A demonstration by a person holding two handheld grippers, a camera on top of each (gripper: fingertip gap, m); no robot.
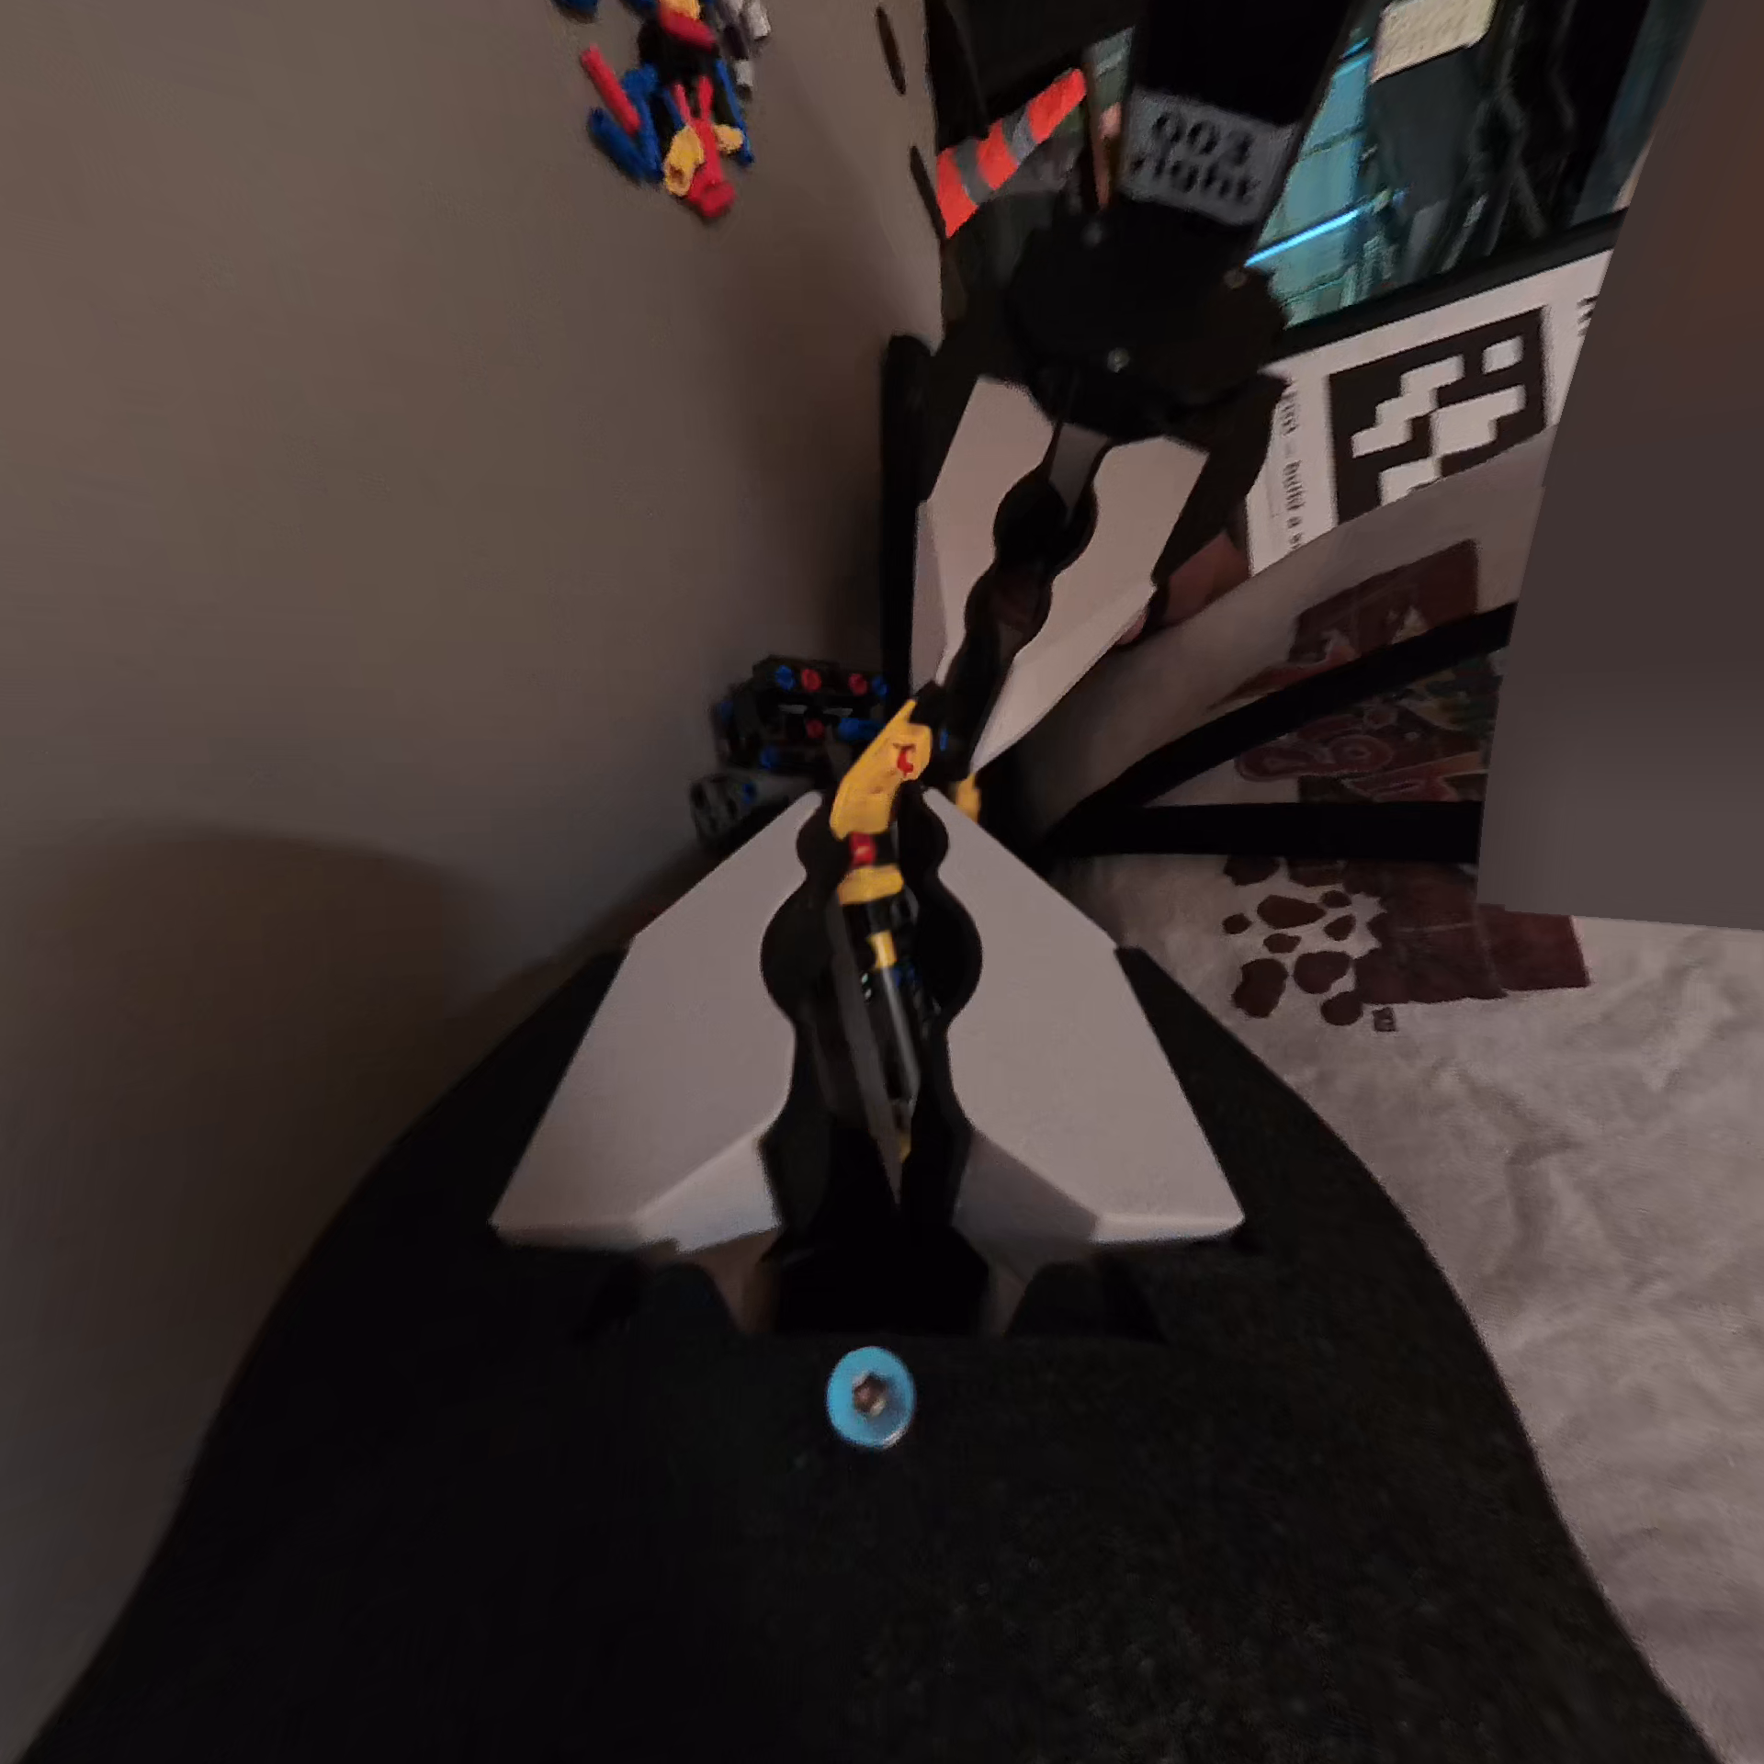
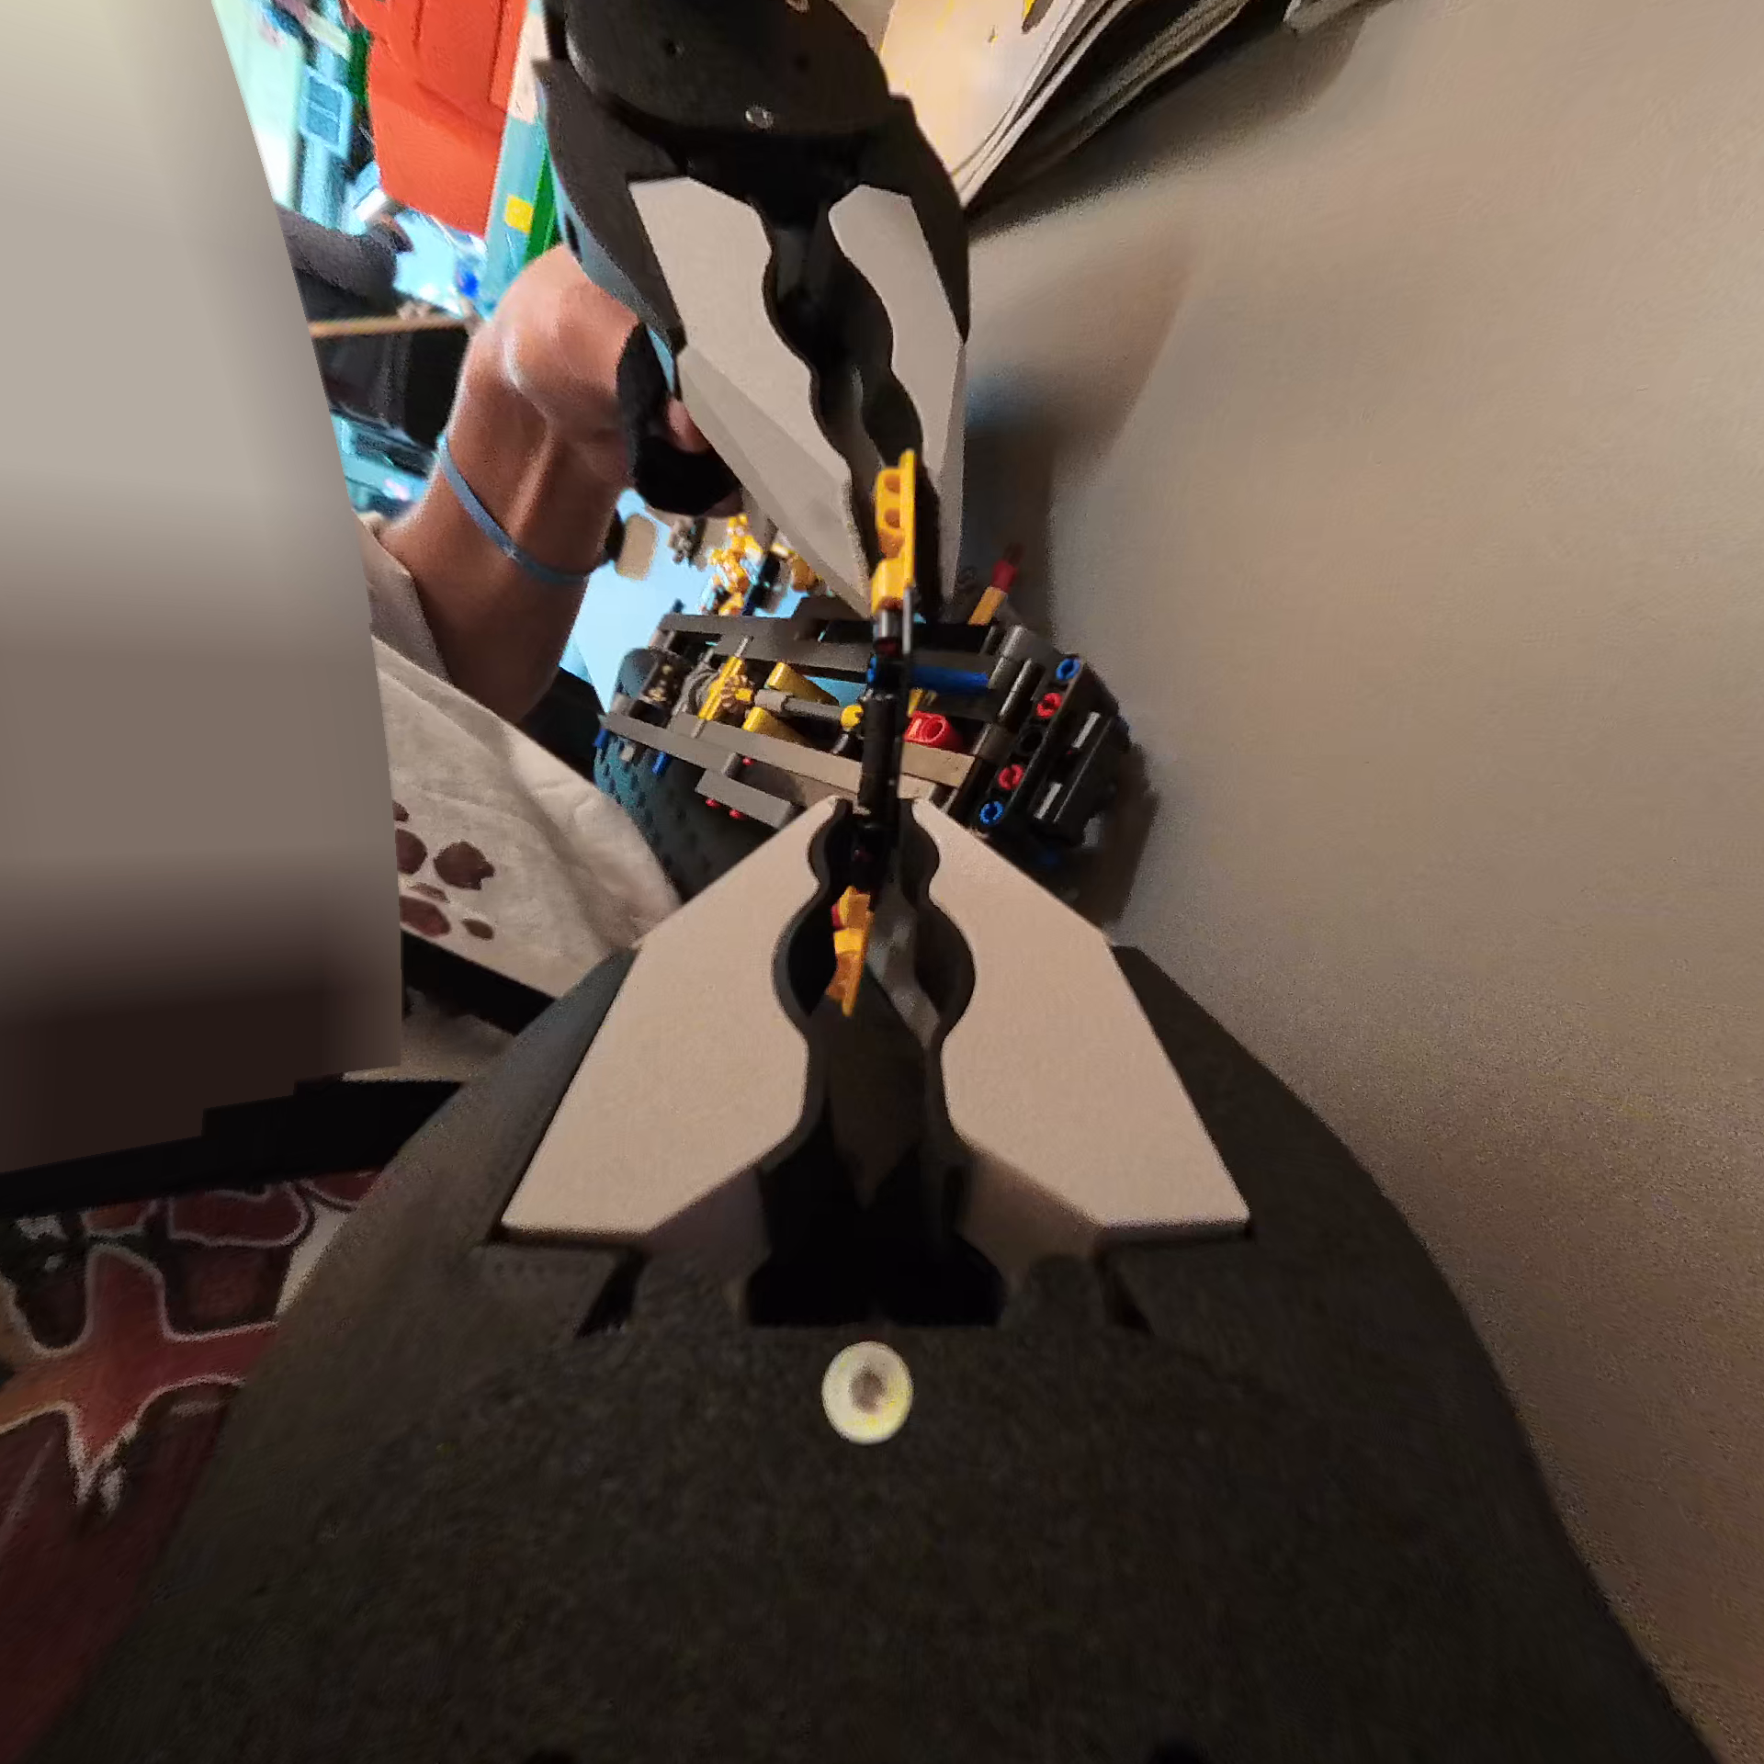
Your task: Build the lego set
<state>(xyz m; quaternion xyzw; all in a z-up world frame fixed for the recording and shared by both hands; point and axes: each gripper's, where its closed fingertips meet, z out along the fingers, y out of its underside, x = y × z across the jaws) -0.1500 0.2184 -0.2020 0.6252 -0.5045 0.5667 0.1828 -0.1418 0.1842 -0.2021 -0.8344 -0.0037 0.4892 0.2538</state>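
Note:
A slim black, yellow and grey lego sub-assembly (image 1: 873,764) with red pins is held in the air between both grippers. My left gripper (image 1: 869,807) is shut on one end. My right gripper (image 1: 945,745) reaches in from above and is shut on the other end. In the right wrist view the right gripper (image 2: 873,811) is shut on the sub-assembly (image 2: 880,735), and the left gripper (image 2: 907,587) clamps its yellow end. A larger grey, black and yellow lego chassis (image 2: 821,706) lies on the grey table just behind; it also shows in the left wrist view (image 1: 792,730).
A pile of loose red, blue and yellow pieces (image 1: 678,105) lies farther off on the table (image 1: 334,477). A sheet with a black-and-white marker (image 1: 1432,410) and a patterned cloth (image 1: 1384,745) are to the right. A person's forearm (image 2: 515,477) and stacked booklets (image 2: 1050,86) show behind. Tip to tip, the grippers are about 4 cm apart.

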